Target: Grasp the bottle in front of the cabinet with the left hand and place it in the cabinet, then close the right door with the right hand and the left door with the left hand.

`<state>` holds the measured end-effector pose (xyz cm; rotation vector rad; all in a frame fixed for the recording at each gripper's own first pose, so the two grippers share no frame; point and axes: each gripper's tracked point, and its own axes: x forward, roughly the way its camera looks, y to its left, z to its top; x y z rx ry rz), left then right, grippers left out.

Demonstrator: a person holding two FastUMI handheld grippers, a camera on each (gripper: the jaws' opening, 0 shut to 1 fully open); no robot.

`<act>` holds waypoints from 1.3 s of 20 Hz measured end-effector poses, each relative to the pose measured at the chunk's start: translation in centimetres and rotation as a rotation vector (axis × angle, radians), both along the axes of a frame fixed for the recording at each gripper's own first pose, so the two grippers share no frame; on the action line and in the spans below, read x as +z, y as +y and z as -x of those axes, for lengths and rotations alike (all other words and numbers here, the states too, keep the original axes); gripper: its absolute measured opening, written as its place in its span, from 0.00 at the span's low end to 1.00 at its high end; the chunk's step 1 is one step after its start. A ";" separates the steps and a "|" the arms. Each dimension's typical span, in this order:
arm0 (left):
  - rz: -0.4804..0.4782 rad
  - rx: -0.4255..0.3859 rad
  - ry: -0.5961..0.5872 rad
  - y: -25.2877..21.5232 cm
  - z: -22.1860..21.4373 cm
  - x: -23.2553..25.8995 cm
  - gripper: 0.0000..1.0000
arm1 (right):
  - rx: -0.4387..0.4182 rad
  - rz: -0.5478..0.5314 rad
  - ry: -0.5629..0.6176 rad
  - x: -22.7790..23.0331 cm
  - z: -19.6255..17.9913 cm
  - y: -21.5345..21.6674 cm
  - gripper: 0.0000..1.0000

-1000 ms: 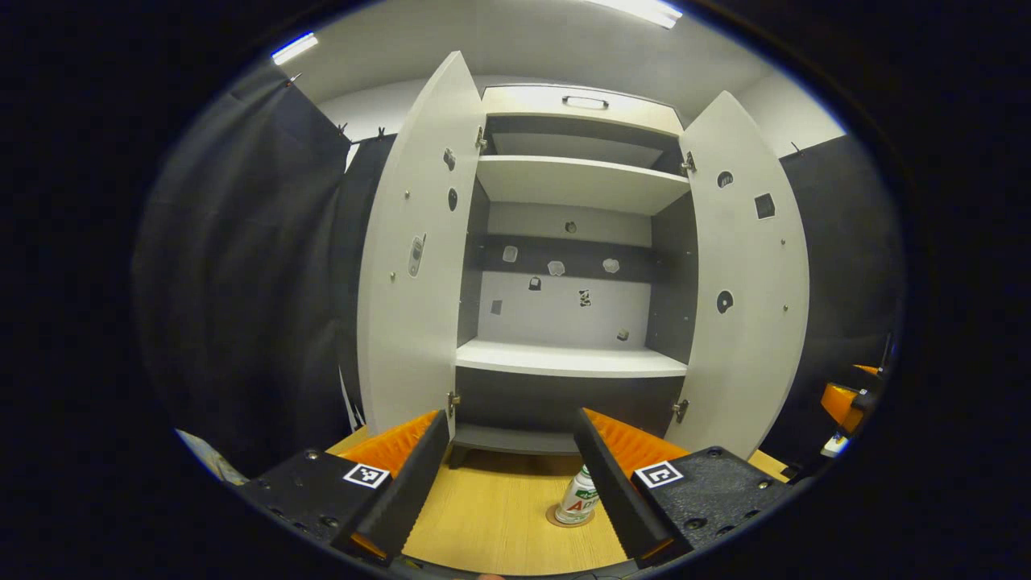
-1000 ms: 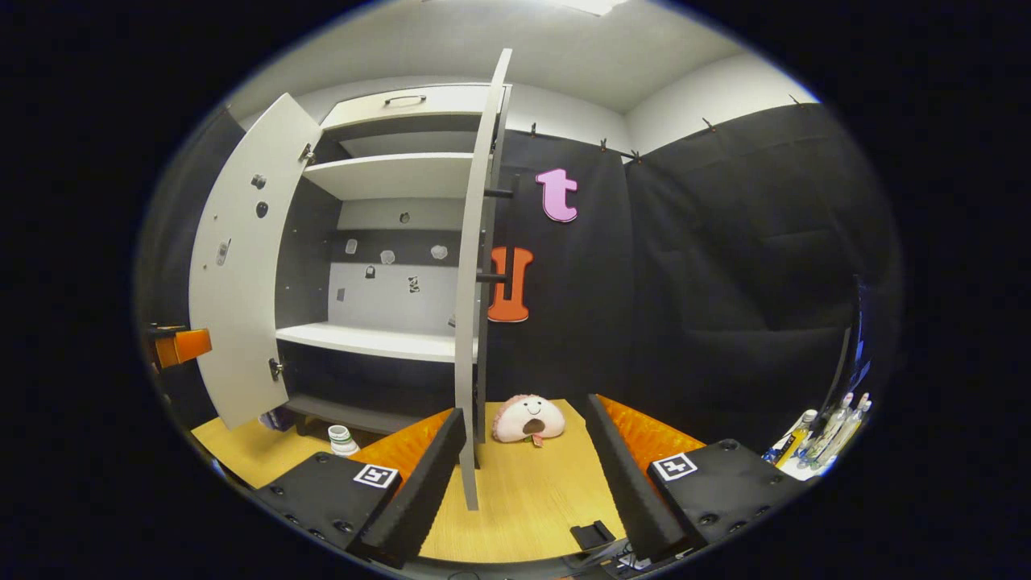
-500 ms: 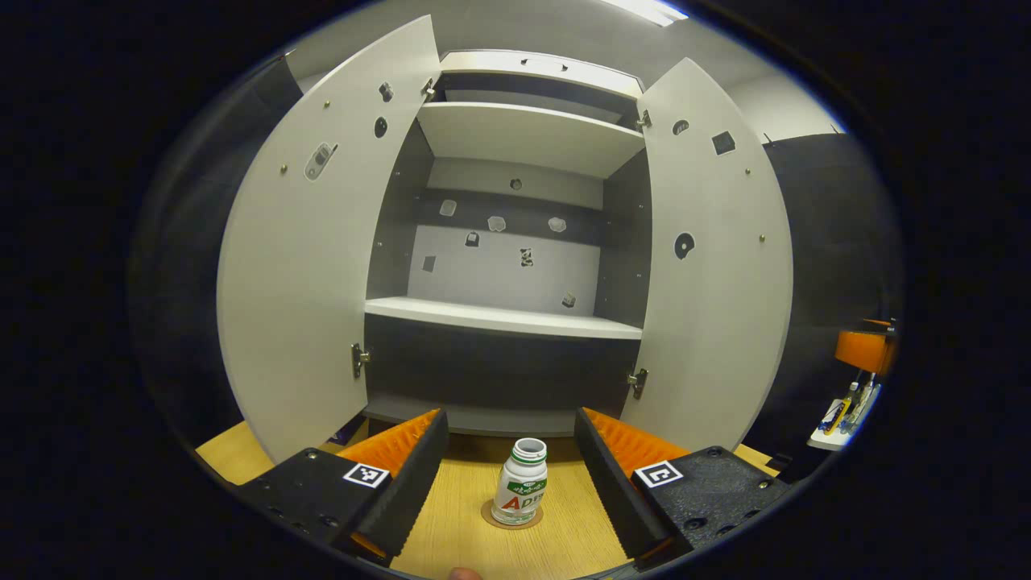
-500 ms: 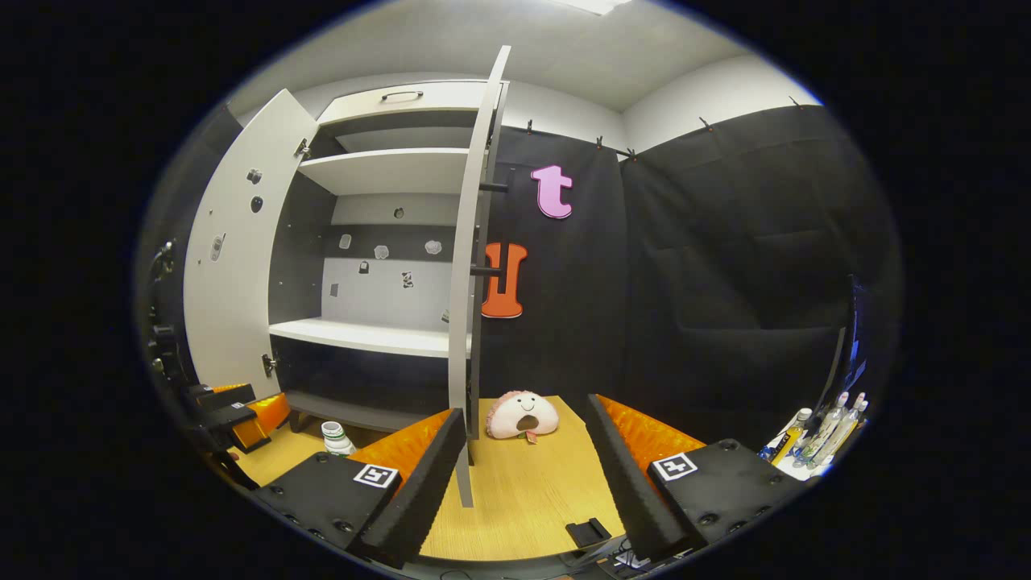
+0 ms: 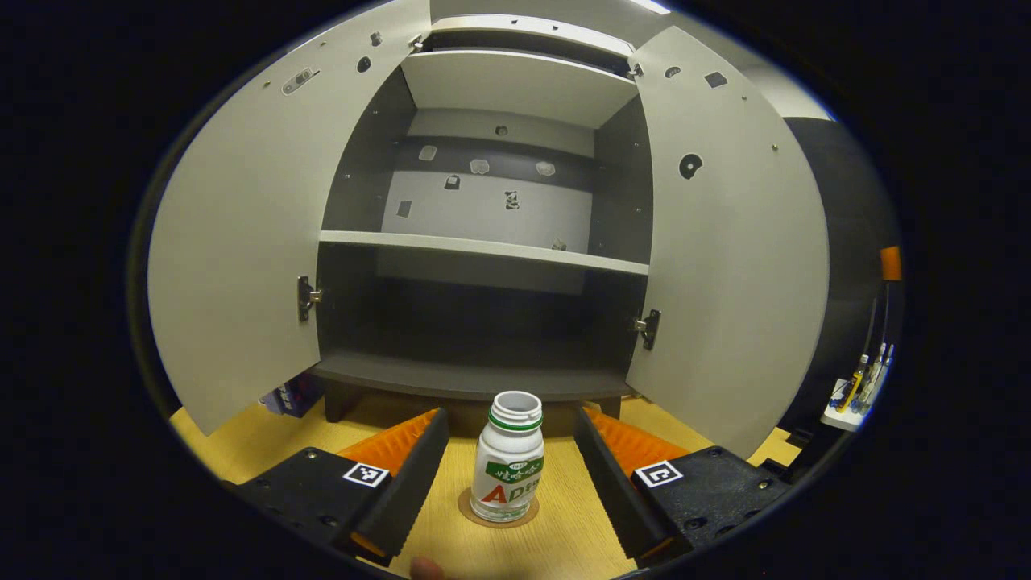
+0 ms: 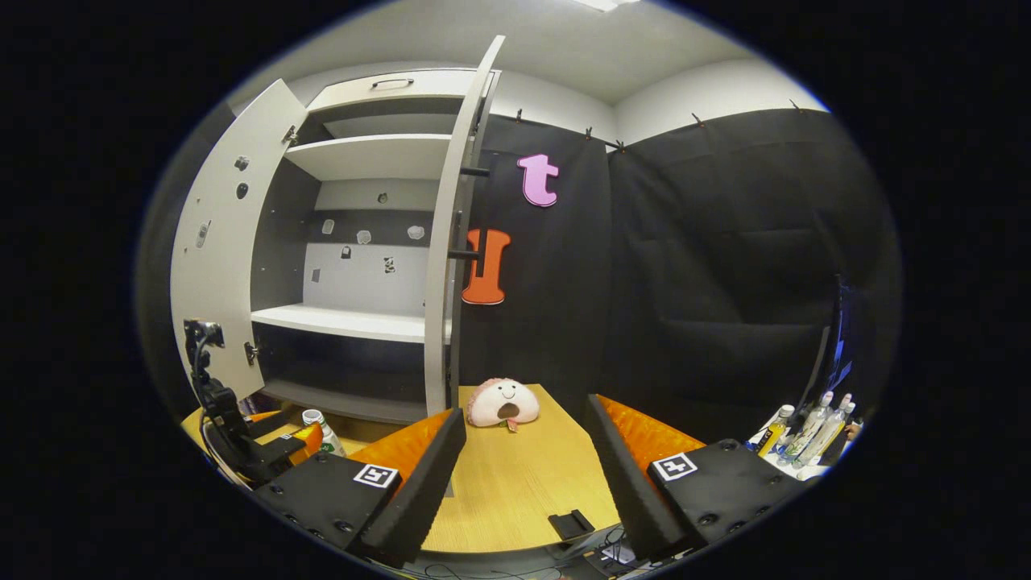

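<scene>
Left gripper view puts the bottle (image 5: 508, 456) low centre, upright between your left gripper's (image 5: 509, 463) wide-open fingers before the cabinet (image 5: 483, 379), so you're at the grasp: close squarely on it, then lift.

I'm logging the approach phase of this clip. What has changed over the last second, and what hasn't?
The left gripper has come down and forward toward the bottle, which now stands upright between its open fingers, not yet touched. The right gripper has shifted only slightly and is open over the table. Both cabinet doors remain open, and the plush toy hasn't moved.
</scene>
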<state>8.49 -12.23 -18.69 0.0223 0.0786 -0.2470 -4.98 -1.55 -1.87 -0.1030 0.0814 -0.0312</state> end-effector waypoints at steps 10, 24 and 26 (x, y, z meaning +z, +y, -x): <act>-0.061 0.019 0.081 -0.4 -2.9 -6.3 0.96 | -0.026 0.013 0.027 -0.7 -0.5 -0.6 0.99; -0.022 0.003 0.135 0.5 -3.3 -5.3 0.70 | -0.036 0.002 0.035 -1.5 -1.7 -1.7 0.96; -0.022 0.015 0.111 1.0 -3.1 -2.6 0.70 | -0.037 0.001 0.032 -1.4 -1.9 -2.2 0.96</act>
